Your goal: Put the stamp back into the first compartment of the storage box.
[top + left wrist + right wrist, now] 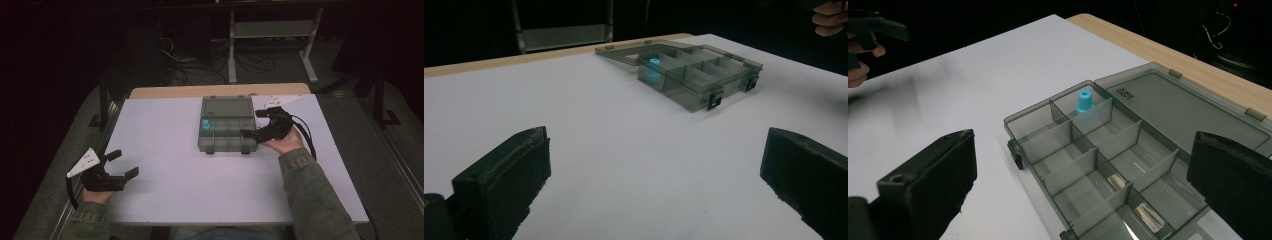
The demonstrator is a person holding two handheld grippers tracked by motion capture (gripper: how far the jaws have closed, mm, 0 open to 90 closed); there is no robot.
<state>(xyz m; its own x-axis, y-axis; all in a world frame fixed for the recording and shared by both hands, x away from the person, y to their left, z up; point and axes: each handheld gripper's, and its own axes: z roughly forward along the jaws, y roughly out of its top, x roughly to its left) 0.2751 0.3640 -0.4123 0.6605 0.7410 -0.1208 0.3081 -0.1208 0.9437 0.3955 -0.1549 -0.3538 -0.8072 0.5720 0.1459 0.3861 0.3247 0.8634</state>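
A smoky clear compartment box (226,131) lies open on the white table, its lid (226,106) folded flat behind it. A small blue cylinder (205,125) stands in the box's back left compartment; it shows as well in the left gripper view (654,71) and the right gripper view (1084,100). My right gripper (256,123) is open at the box's right side, jaws spread above the compartments (1098,160), holding nothing. My left gripper (123,163) is open near the table's front left, far from the box (696,75), with bare table between its jaws.
The white table top (165,165) lies on a wooden board (220,90) that shows along the far edge. Beyond the table are a dark floor, cables and a metal stand (272,30). The box's front latches (210,149) hang open.
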